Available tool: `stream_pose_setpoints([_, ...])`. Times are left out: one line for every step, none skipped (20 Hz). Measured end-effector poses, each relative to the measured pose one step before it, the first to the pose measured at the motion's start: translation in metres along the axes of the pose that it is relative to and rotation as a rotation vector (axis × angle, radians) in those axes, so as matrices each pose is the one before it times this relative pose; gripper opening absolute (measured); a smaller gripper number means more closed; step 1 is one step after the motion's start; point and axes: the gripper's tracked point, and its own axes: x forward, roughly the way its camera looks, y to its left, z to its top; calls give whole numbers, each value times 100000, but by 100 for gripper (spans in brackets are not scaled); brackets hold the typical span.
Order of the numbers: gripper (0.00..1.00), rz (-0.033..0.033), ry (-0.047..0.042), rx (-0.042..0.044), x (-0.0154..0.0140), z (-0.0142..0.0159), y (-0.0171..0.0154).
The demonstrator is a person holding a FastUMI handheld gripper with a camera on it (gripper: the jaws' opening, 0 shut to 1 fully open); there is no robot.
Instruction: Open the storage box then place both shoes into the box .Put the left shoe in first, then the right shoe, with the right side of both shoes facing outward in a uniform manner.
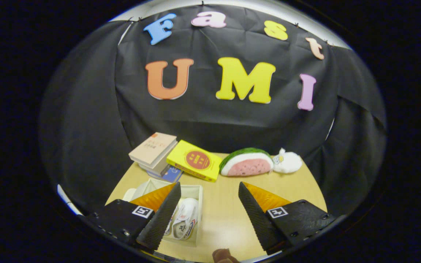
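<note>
We hold the gripper [209,195] above the table [225,212] with its two fingers spread wide apart and nothing between them; only bare tabletop lies in the gap.

Below and partly behind the left finger [159,219] sits the storage box [197,190], a pale open-topped box whose lid we cannot make out. Inside it lies a white shoe [185,219] with red and blue trim, sole side turned toward us as far as we can tell. The finger covers the rest of the box, so we cannot say whether a second shoe lies beside the first; a thin pale edge shows next to it, but it is too hidden to name.

We judge the opening step done and at least one shoe placed. If the second is in there too, the task is near its end; if not, the right shoe is left to fetch.

Beyond the fingers, near the far edge of the table, lie a stack of books [154,151], a yellow book [194,160], a watermelon-slice toy [246,162] and a small white plush [287,161], all well apart from the box.
</note>
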Motion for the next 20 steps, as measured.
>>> stream_pose_setpoints([97, 350, -5384, -1500, -1741, 1121, -724])
stream_pose_setpoints([97, -308, -4682, -1026, -1749, 1072, -880])
stream_pose_setpoints([96, 153, -4646, -791, -1697, 931, -605])
stream_pose_setpoints([96, -1464, -4795, -421, -1840, 1073, -1210])
stream_pose_setpoints([96, -2500, -4147, 85, -1531, 732, -1661])
stream_pose_setpoints([96, -979, -3453, 1150, -1437, 481, -1226])
stream_pose_setpoints([96, 2803, -2991, 1514, -1266, 242, -564])
stream_pose_setpoints([96, 1134, -3272, 1285, -1279, -29, -611])
stream_pose_setpoints([96, -911, -3682, 1036, -1043, 281, -1310])
stream_pose_setpoints([96, -2676, -1786, 700, -952, 14, -2022])
stream_pose_setpoints([96, -1463, -2233, 536, -1018, 0, -1374])
stream_pose_setpoints([96, -268, -454, 422, -758, -244, -846])
stream_pose_setpoints([96, 562, 153, 252, -933, -563, -526])
stream_pose_setpoints([96, 253, 830, -282, -668, -426, -635])
stream_pose_setpoints([96, 280, 885, -436, -603, -352, -493])
stream_pose_setpoints([96, -385, -1, -825, -241, -209, -637])
stream_pose_setpoints([96, -491, -96, -302, -362, -149, -644])
stream_pose_setpoints([96, 163, -328, 416, -280, -46, -226])
stream_pose_setpoints([96, 362, -540, 864, -260, 86, -238])
stream_pose_setpoints([96, -271, -674, 201, -35, 129, -408])
